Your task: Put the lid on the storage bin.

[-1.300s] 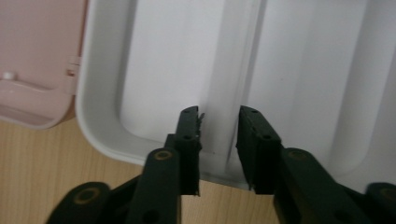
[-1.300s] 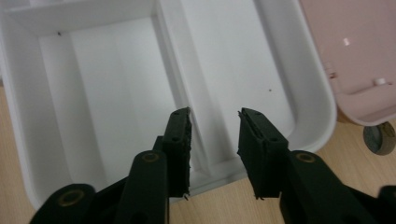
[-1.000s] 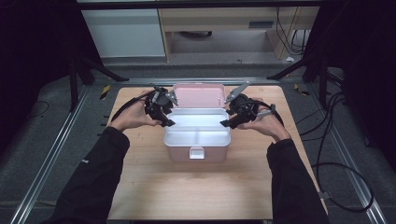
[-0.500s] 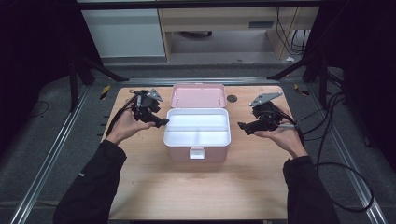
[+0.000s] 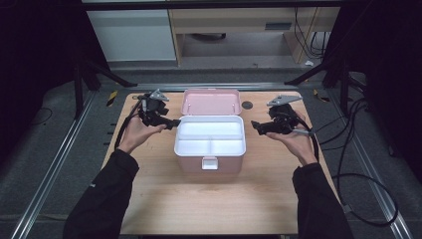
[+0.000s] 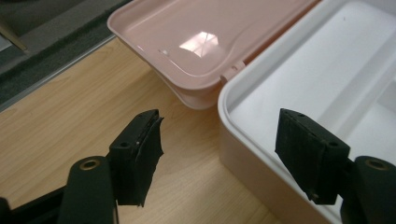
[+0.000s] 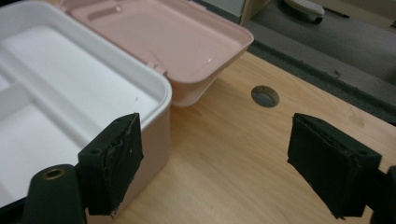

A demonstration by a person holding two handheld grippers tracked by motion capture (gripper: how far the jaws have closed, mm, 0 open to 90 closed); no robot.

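Dark flooring and metal rails surrounded the pale wooden table (image 5: 209,199), at whose middle sat the pink plastic box with a white divided tray inside (image 5: 210,142), its pink hinged lid (image 5: 211,102) thrown fully back and lying flat behind it. A second earlier both grippers had been pressed in at the box's upper corners; by this moment they had drawn outward to either side, which suggested the opening of the lid was finished and the hands were letting go. The left gripper (image 5: 171,122) hung just beside the box's left rim, its jaws apart and holding nothing; in the left gripper view (image 6: 219,154) one jaw stood over bare wood and the other over the white tray's edge, so the box's corner lay between them without being touched. The right gripper (image 5: 256,125) sat clear of the box's right wall, also with jaws apart and empty; in the right gripper view (image 7: 224,163) the near jaw stood in front of the box's side while the far jaw stood over open table, near a small round grey plug in the wood (image 7: 265,96). The tray's compartments looked empty.
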